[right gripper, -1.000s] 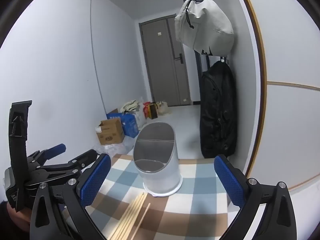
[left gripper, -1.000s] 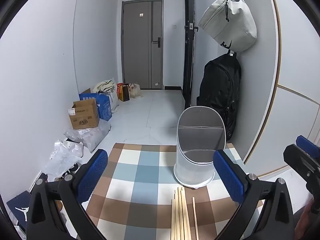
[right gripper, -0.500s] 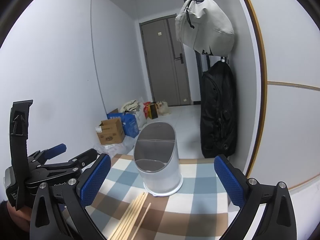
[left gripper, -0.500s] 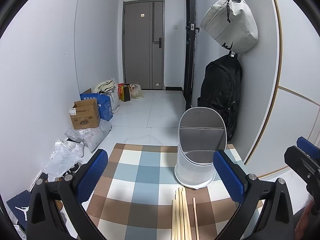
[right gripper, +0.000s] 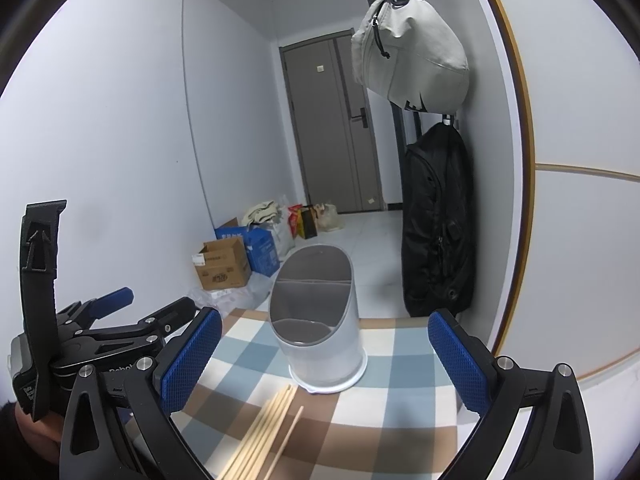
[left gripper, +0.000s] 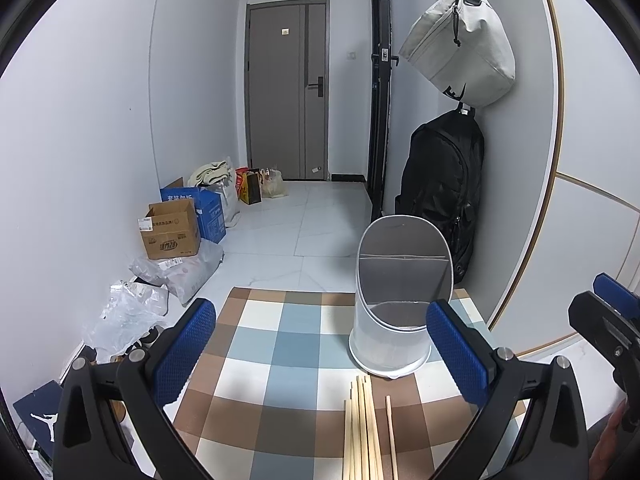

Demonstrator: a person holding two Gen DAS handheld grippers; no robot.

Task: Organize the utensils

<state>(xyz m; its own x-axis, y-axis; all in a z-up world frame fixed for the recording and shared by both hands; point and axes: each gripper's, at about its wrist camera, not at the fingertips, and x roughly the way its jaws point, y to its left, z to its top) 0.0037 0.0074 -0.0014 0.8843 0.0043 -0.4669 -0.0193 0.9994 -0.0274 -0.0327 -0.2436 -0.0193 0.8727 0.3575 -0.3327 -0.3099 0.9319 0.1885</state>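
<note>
The left gripper (left gripper: 320,352) hangs with its blue pads spread wide and nothing between them, above the checked cloth (left gripper: 280,344). The right gripper (right gripper: 324,360) is equally wide apart and empty. From the left wrist, the bundle of wooden chopsticks (left gripper: 362,428) lies flat at six o'clock, one stick (left gripper: 390,436) slightly apart on its right. The white-and-grey utensil holder (left gripper: 394,300) stands upright at one o'clock, just beyond the stick tips, near a black backpack (left gripper: 442,184).
</note>
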